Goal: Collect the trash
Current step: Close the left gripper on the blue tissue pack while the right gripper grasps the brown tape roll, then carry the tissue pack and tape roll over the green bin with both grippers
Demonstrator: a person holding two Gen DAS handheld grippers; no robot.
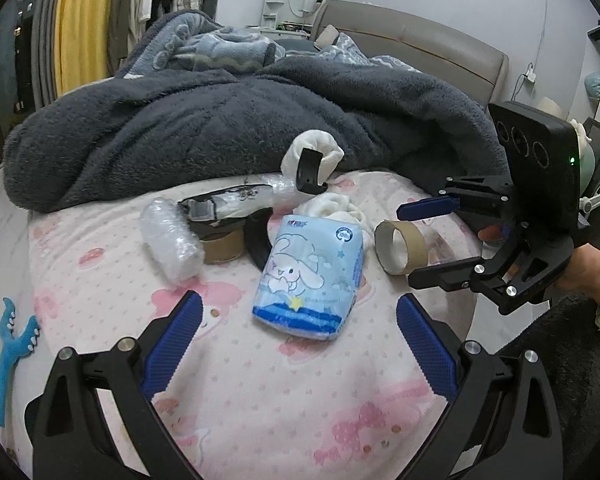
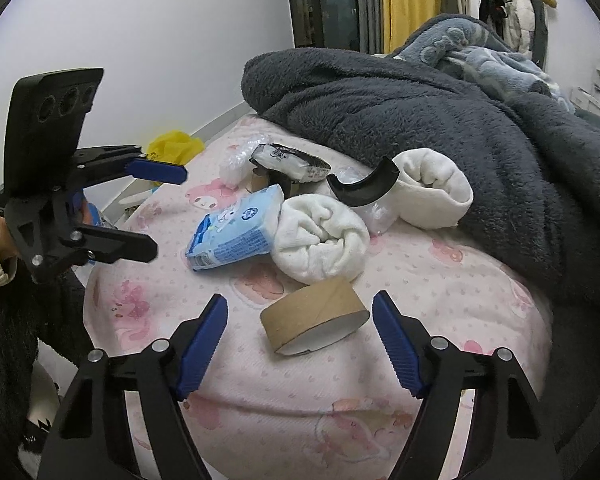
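Note:
Trash lies on a pink bed sheet (image 1: 260,400). A blue tissue pack (image 1: 310,276) lies just ahead of my open, empty left gripper (image 1: 298,312); it also shows in the right wrist view (image 2: 236,228). A cardboard tape core (image 2: 314,316) lies just ahead of my open, empty right gripper (image 2: 300,312), roughly level with its fingertips; it also shows in the left wrist view (image 1: 400,246). A crumpled clear plastic wrap (image 1: 172,240), a second cardboard core (image 1: 222,246), a black-and-white wrapper (image 1: 228,202) and curved black plastic pieces (image 1: 310,172) lie beyond.
White rolled socks (image 2: 320,236) (image 2: 436,188) sit beside the trash. A dark grey fleece blanket (image 1: 220,128) is heaped behind. A yellow bag (image 2: 176,146) is on the floor by the wall. A blue toy (image 1: 12,344) hangs at the bed's left edge.

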